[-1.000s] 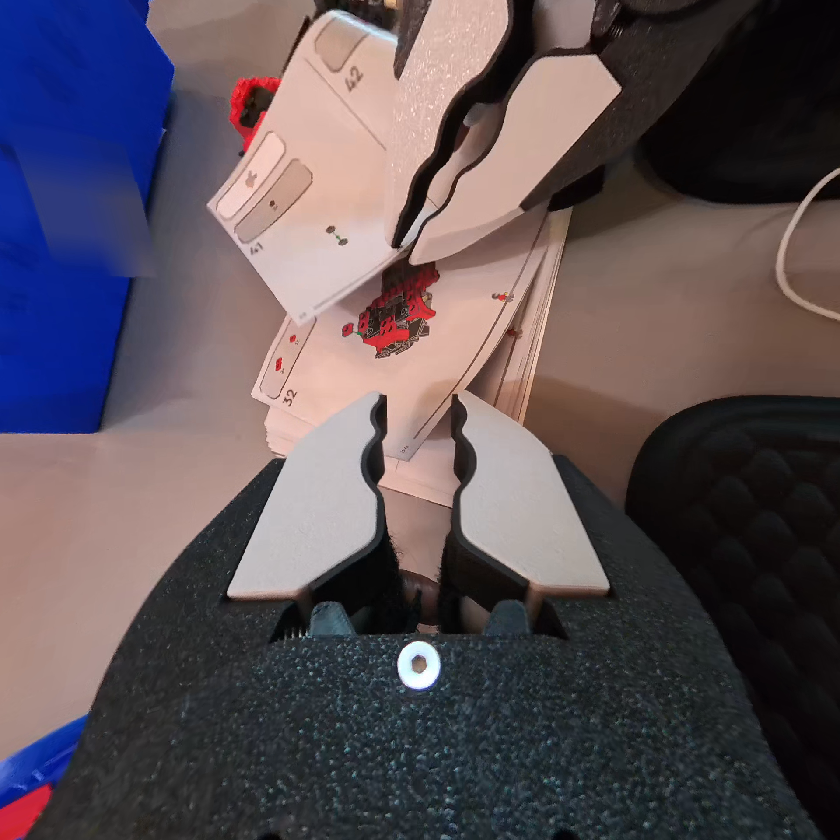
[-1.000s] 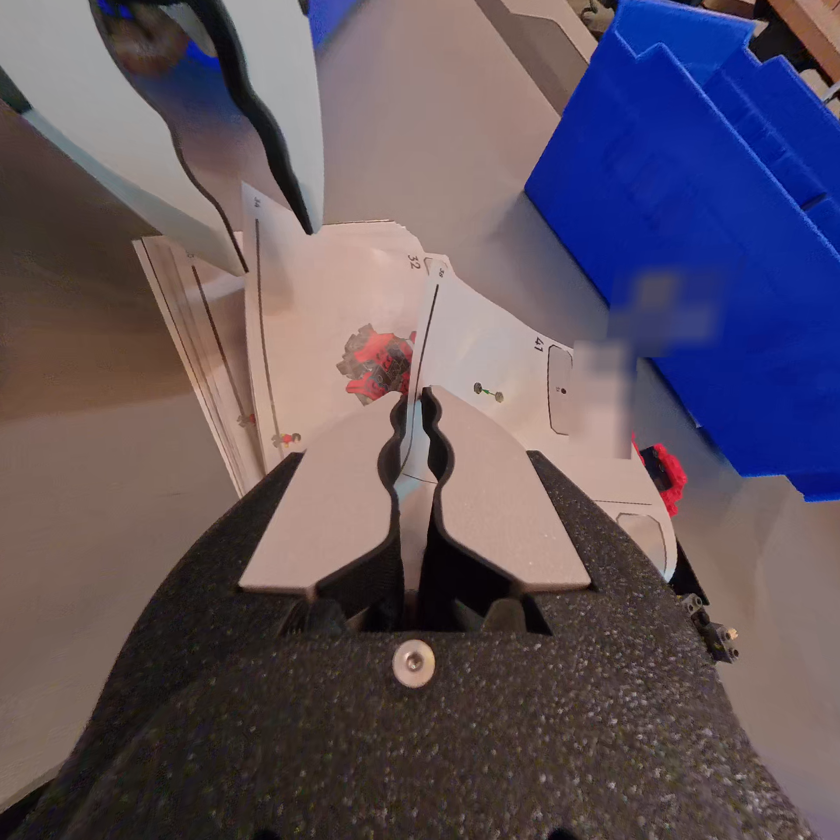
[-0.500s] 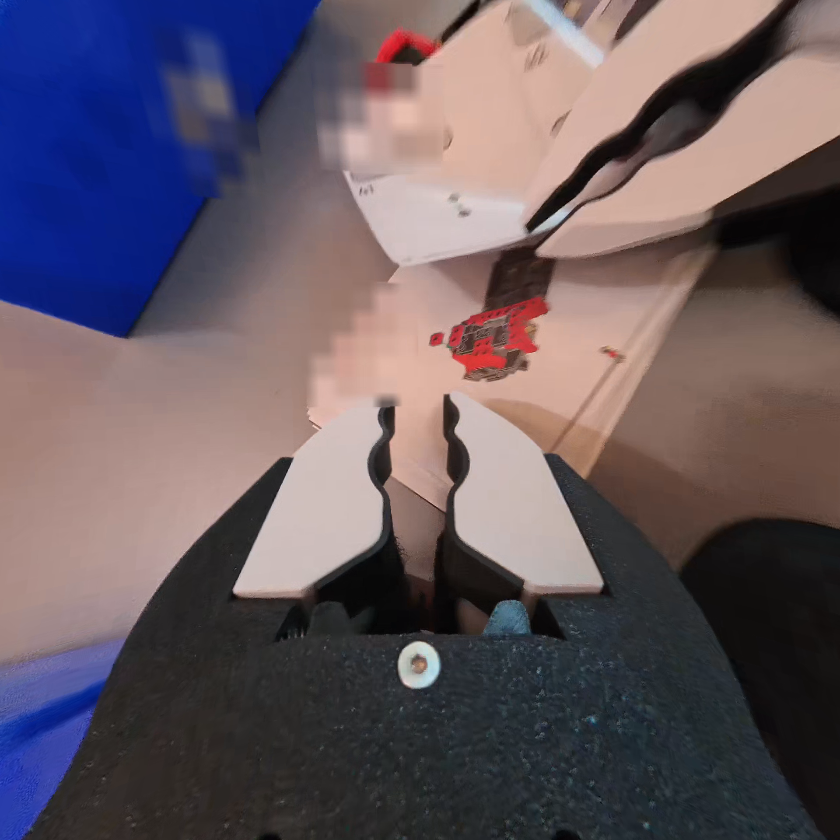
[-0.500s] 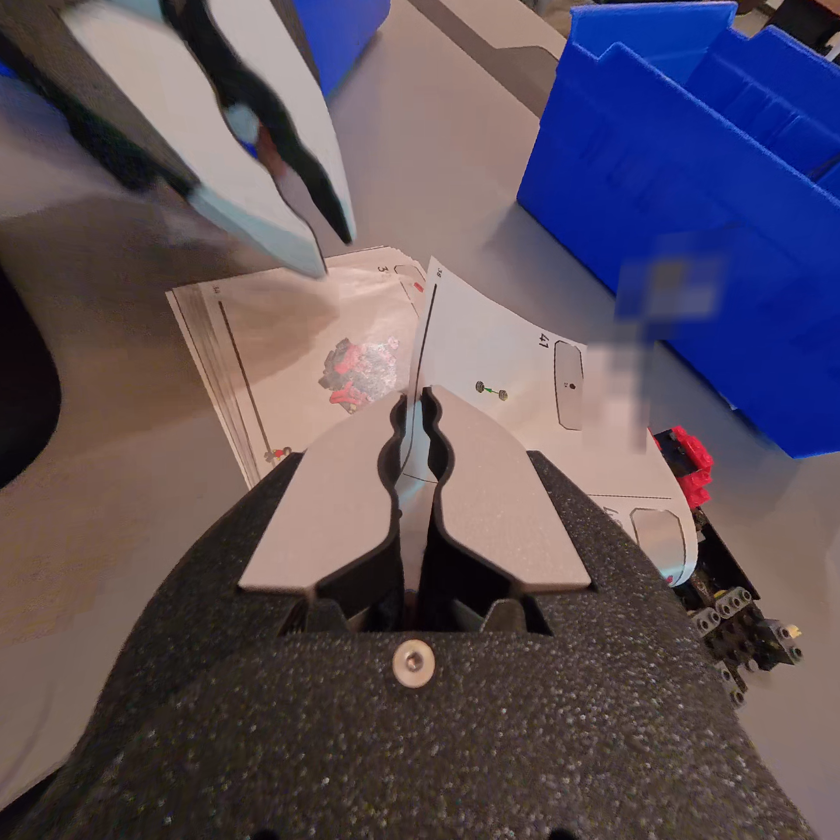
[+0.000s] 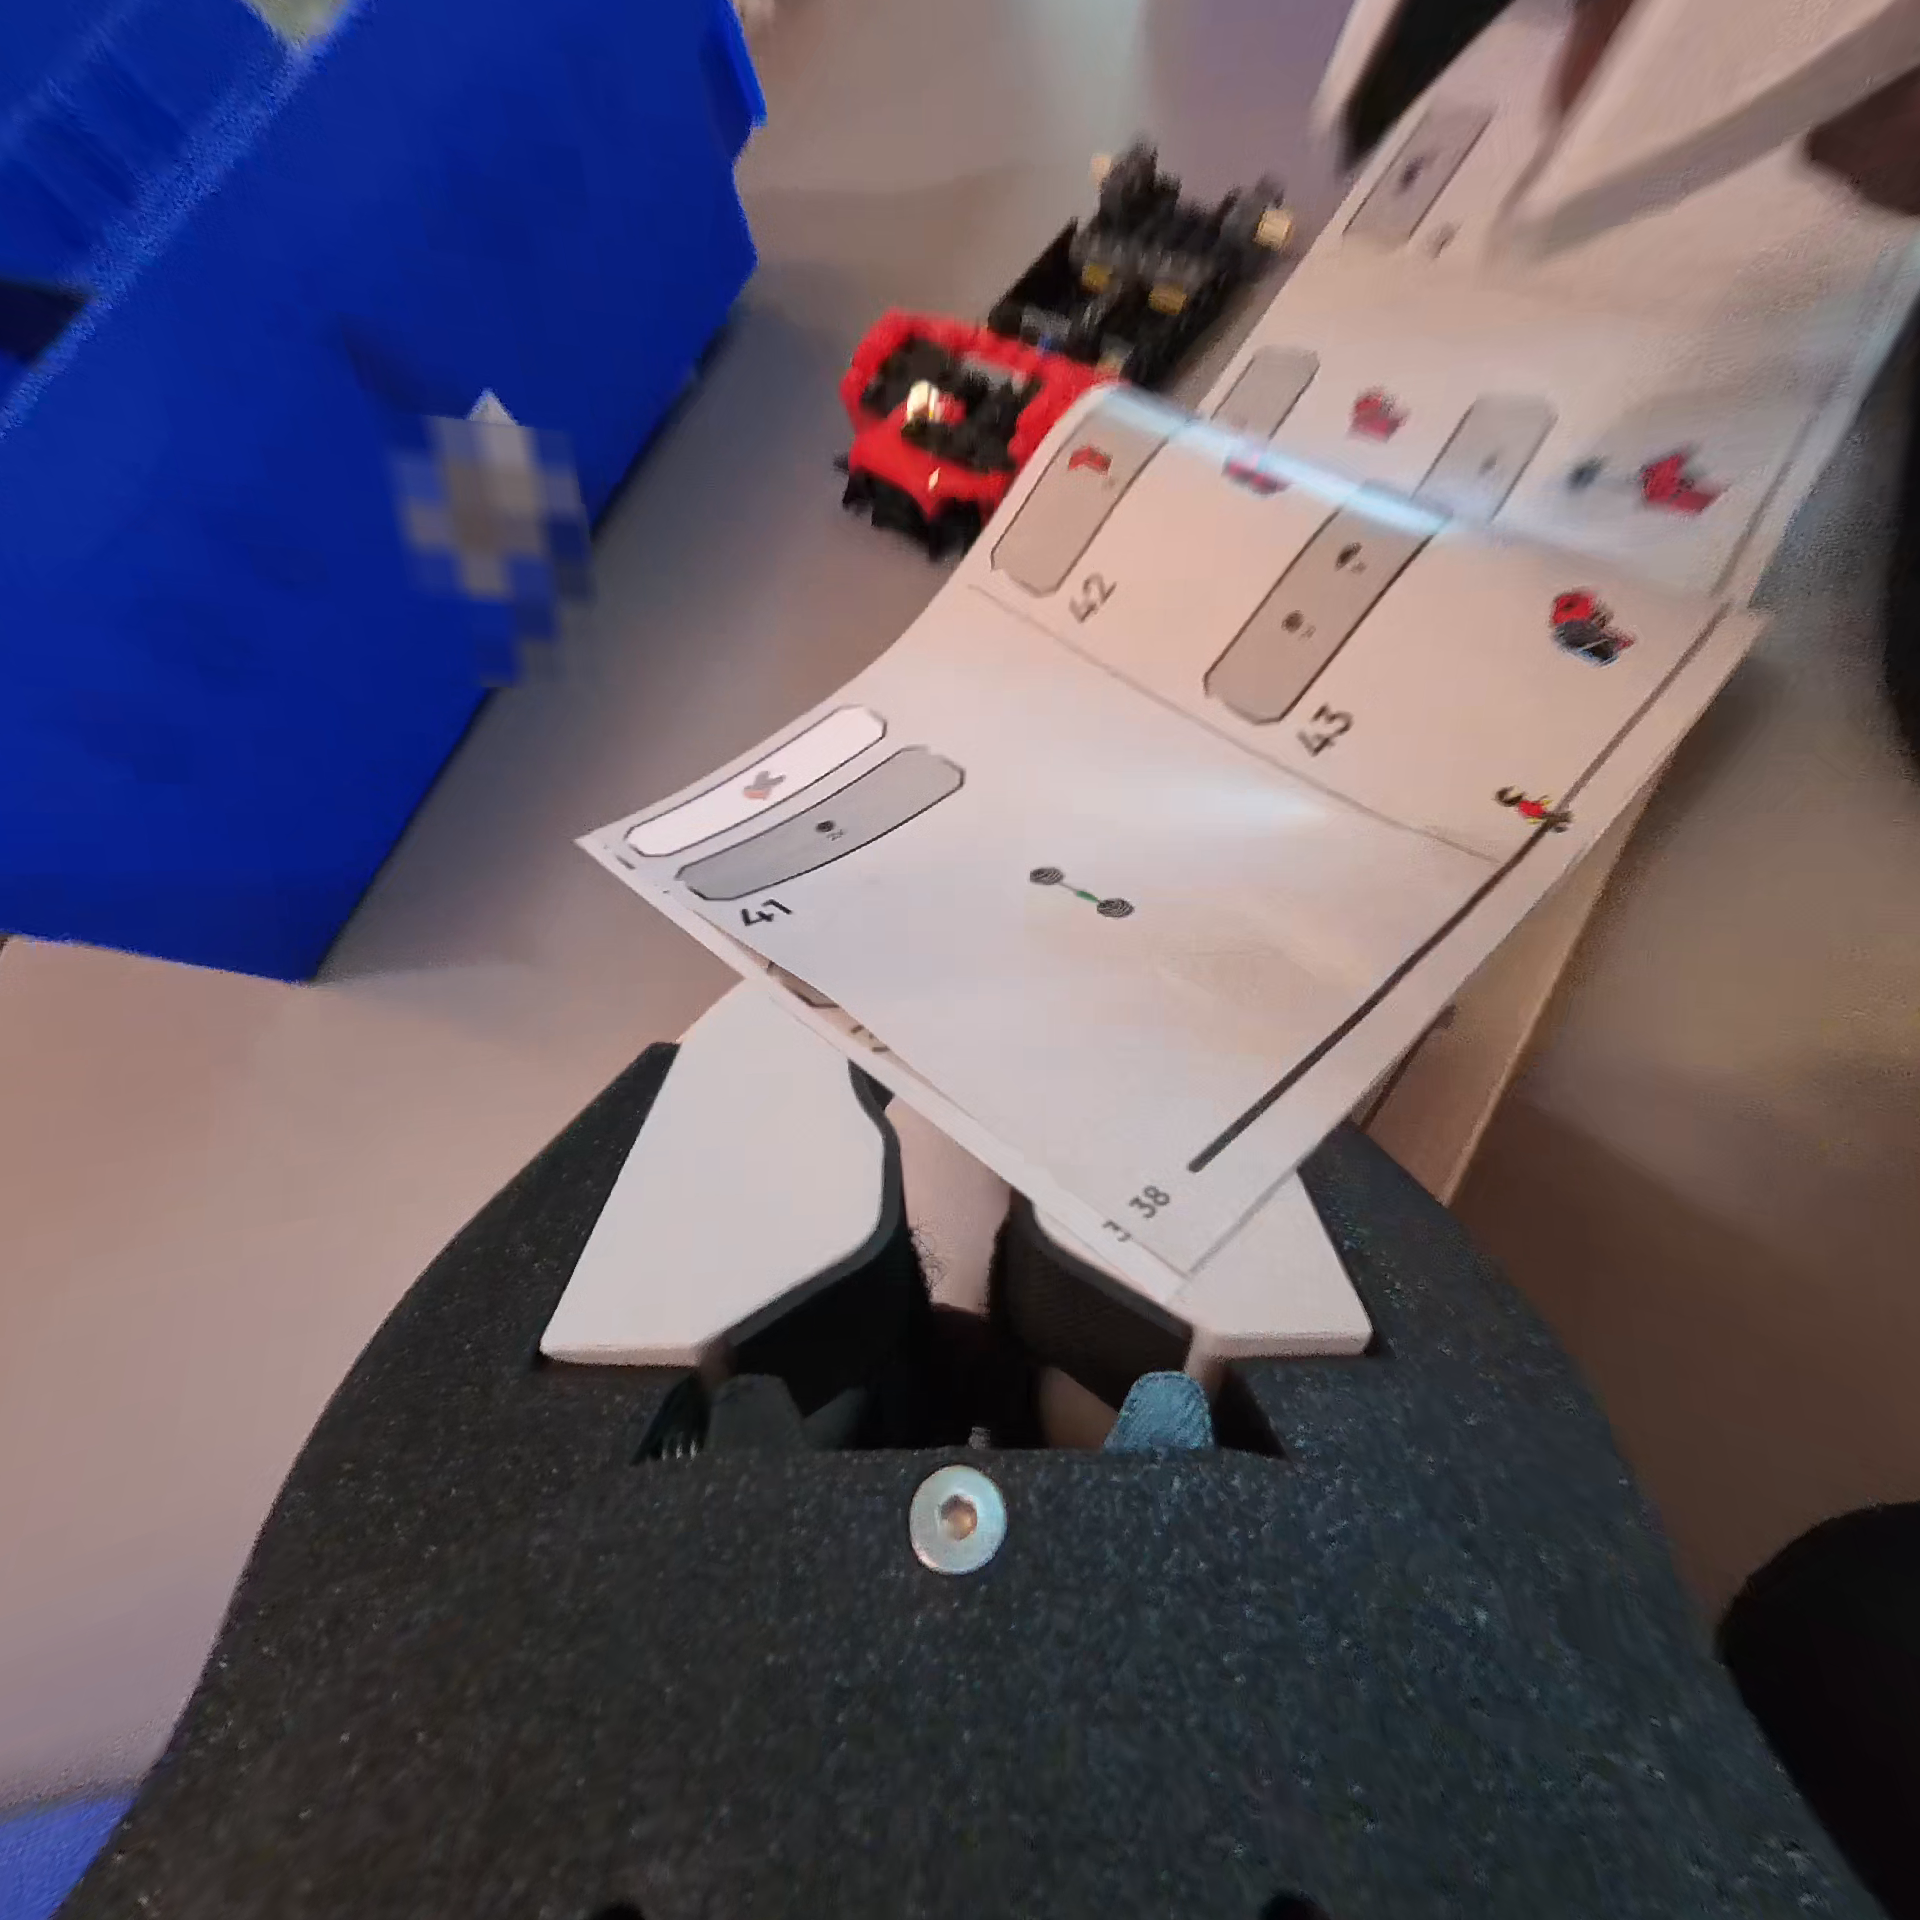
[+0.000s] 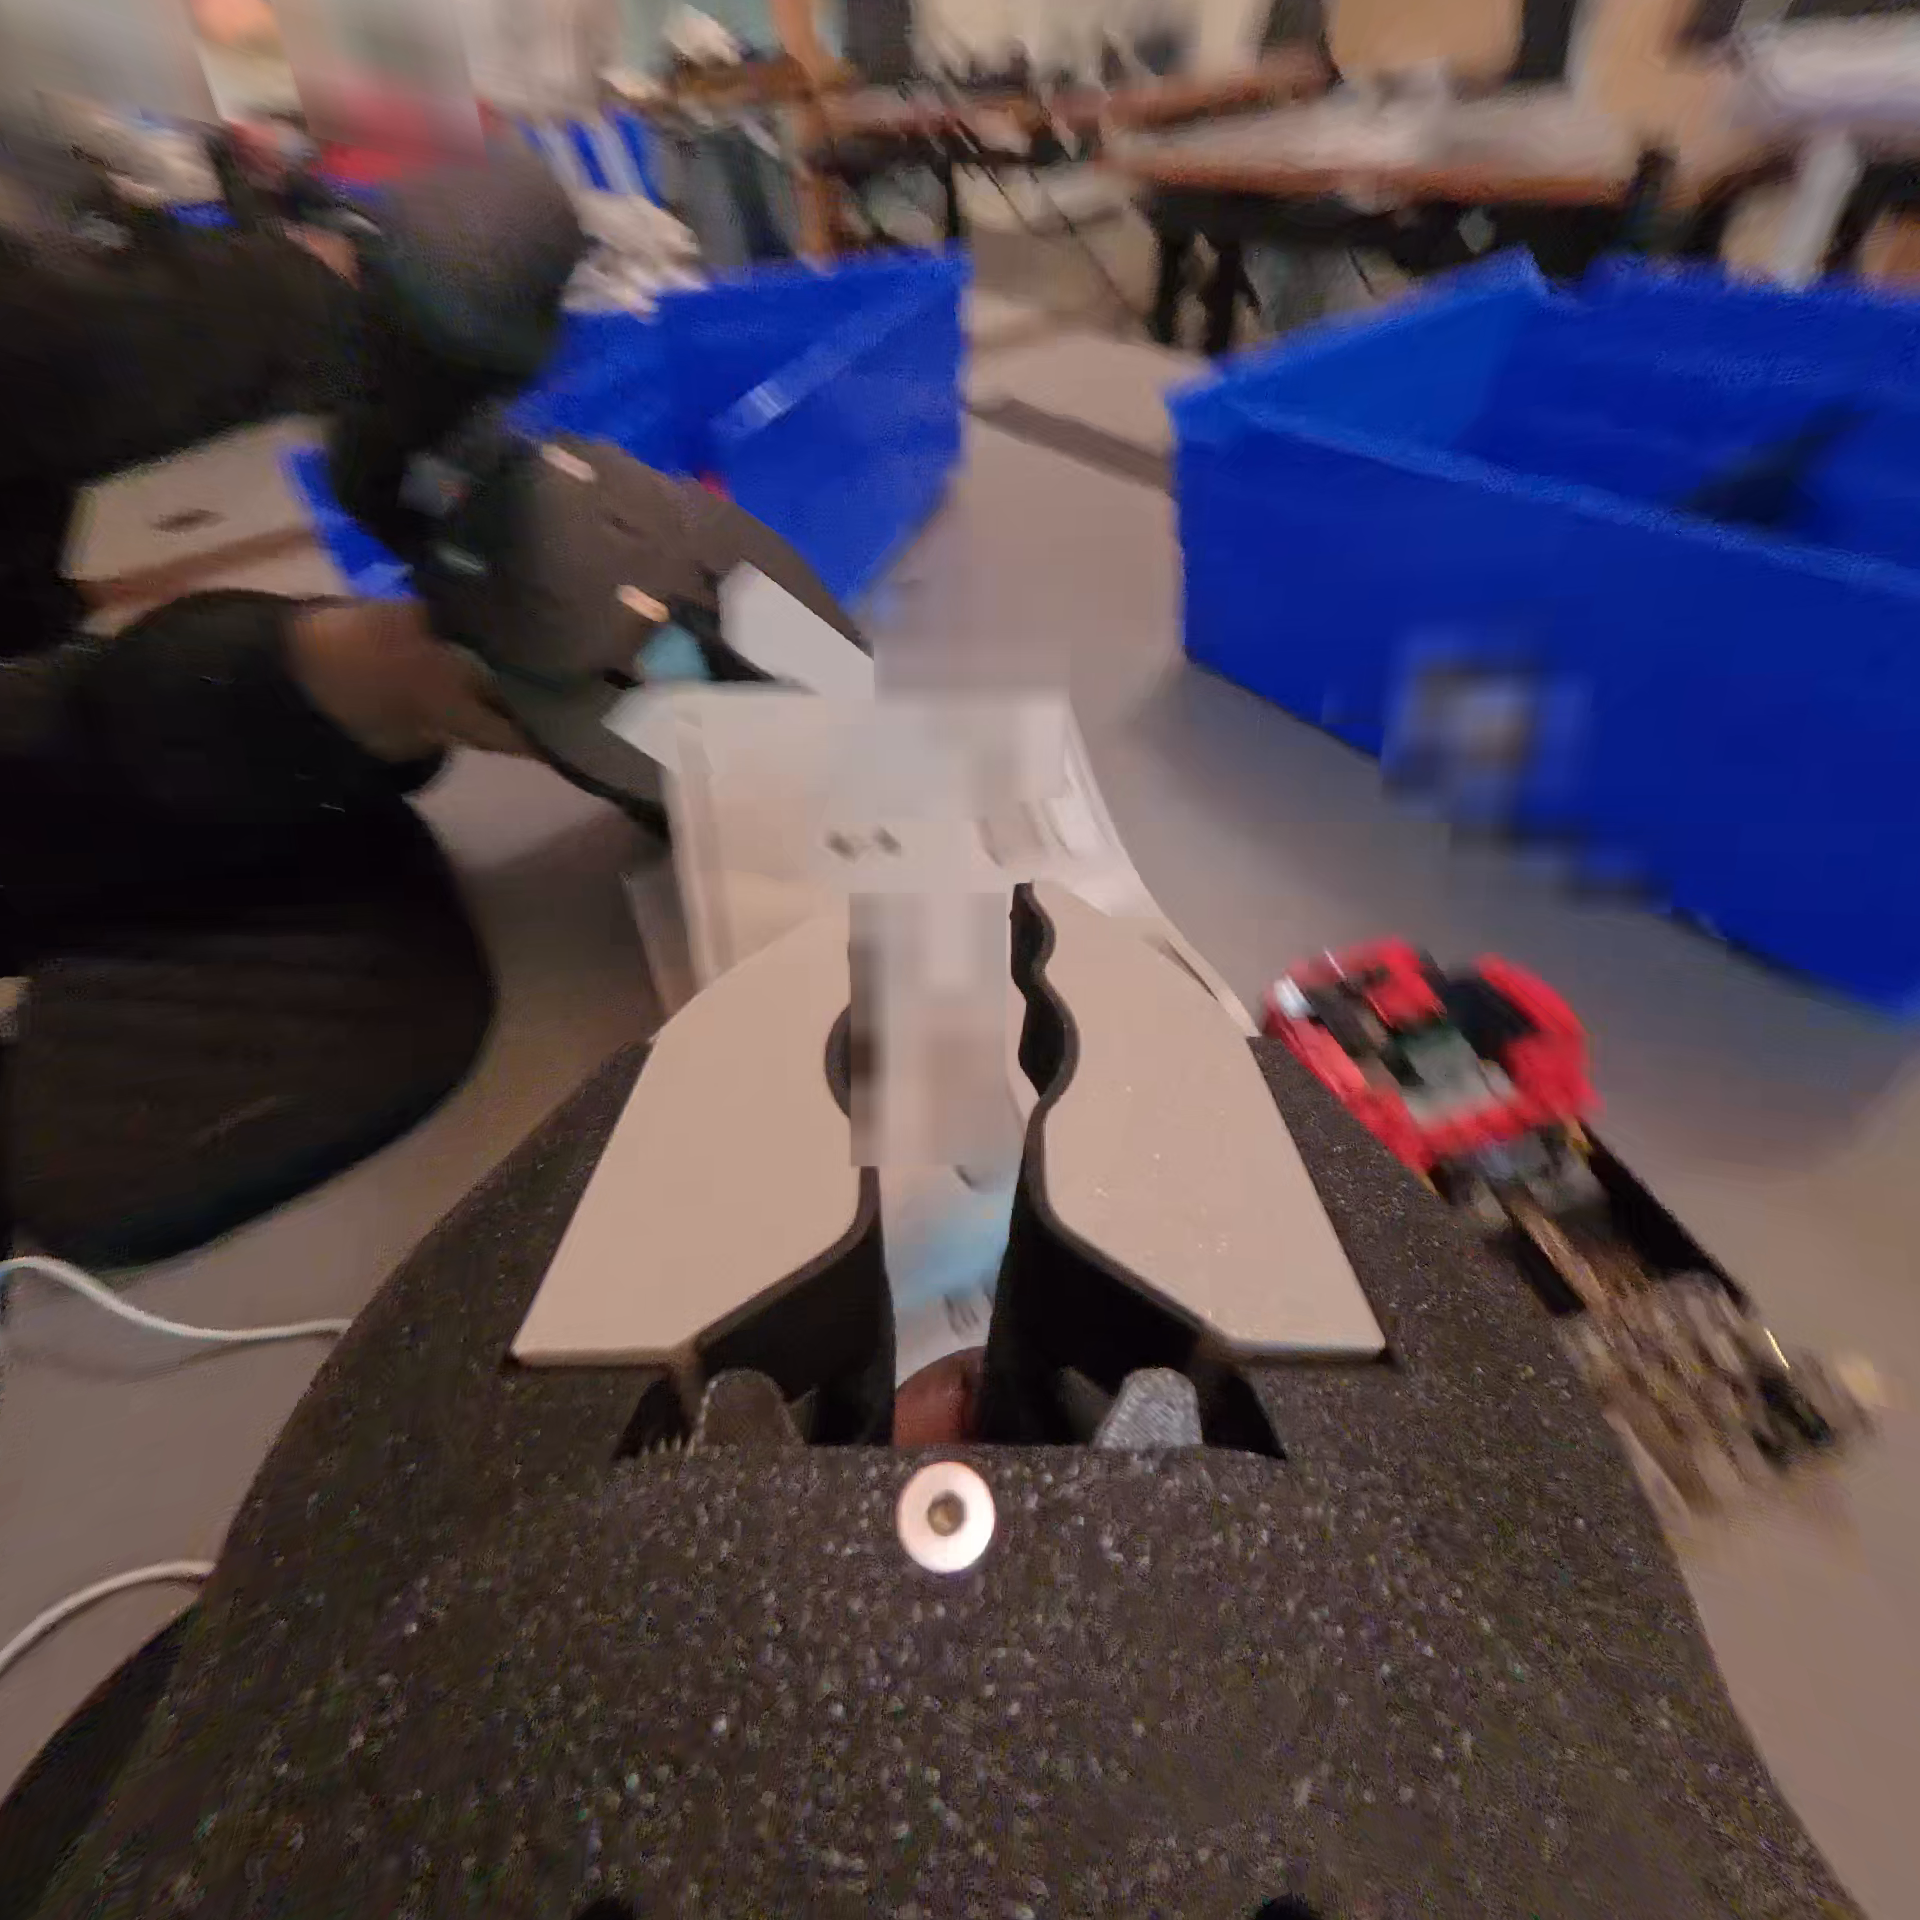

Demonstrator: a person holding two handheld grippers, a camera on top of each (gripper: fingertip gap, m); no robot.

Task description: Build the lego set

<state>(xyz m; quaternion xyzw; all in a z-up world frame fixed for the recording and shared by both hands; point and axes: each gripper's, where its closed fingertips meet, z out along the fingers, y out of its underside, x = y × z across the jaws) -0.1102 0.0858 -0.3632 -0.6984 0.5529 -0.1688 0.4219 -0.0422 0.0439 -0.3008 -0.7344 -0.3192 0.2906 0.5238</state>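
The left tool (image 5: 940,1101) is sitting low over the grey worktop (image 5: 260,1122) with its two pale fingers (image 5: 748,1195) parted by a narrow gap, and nothing is showing between them; a curling page of the instruction booklet (image 5: 1195,831) is arching over its right finger and hiding that fingertip. The page is rising away from this tool toward the upper right, where the right tool (image 5: 1621,114) is appearing only as a blurred pale shape at the edge of the view.

In the right wrist view, the right tool (image 6: 945,987) is pinching pages of the instruction booklet (image 6: 1049,821), the paper running down between its fingers toward the hinge, though a mosaic patch is covering much of the gap. Ahead of it and to its left, the left tool (image 6: 769,623) is meeting the far end of the same booklet, blurred by motion.

The partly built lego model (image 6: 1444,1060), red at one end with a long black frame behind, is lying on the worktop (image 6: 1091,582) just to the right of the right tool, clear of both tools. From the left tool it (image 5: 987,405) is lying ahead, partly tucked behind the lifted page. A blue bin (image 5: 312,468) is standing ahead and left of the left tool; another blue bin (image 6: 1558,582) is standing beyond the model. A white cable (image 6: 156,1320) is trailing on the worktop to the left of the right tool.
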